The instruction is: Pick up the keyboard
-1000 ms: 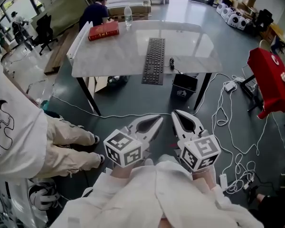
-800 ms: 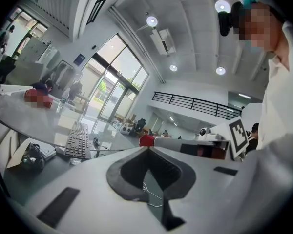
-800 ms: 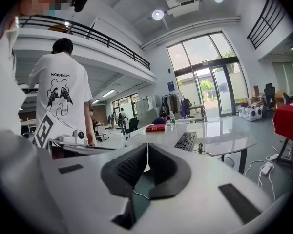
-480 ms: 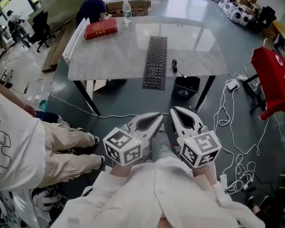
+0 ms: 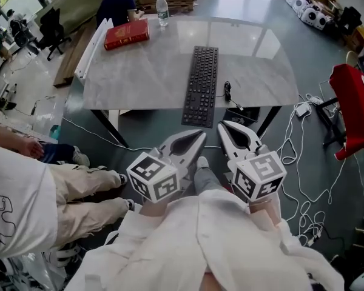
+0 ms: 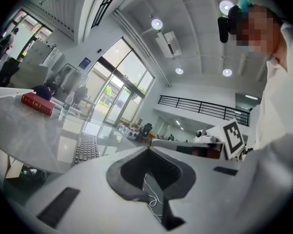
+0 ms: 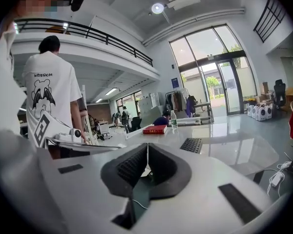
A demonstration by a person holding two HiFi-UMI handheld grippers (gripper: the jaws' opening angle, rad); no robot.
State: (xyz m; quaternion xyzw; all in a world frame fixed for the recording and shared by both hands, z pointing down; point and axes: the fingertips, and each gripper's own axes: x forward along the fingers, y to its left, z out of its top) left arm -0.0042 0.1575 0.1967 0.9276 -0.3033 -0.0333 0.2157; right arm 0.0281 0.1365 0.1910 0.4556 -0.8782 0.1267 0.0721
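Both tongs are clenched and empty. The left tongs (image 5: 198,138) and right tongs (image 5: 223,127) are held side by side in front of the person's body, well short of the counter (image 5: 139,90). The keyboard (image 5: 201,85) lies untouched on the counter, lengthwise away from the person. Its near end seems to reach just past the front edge.

The likely trouble starts there. A bump from closed tips could push the overhanging end and tip the keyboard to the floor, so the jaws need to open before they arrive. The counter top is pale, marble-patterned and glossy enough to mirror the windows. On it a light board may slide away rather than seat between the pads. Gripped at one end only, so long and thin a slab would probably droop or twist out. The dark cord (image 5: 229,91) coiled just beside its right edge may drag or snag as it lifts. White cables (image 5: 291,138) looped on the floor near the counter could catch a foot.

The keyboard is a black, flat, narrow rectangle with close rows of low keys. The tongs are smooth white shells with dark ribbed pads. Farther back lie a red hardback book (image 5: 127,34) and a clear bottle (image 5: 163,10).
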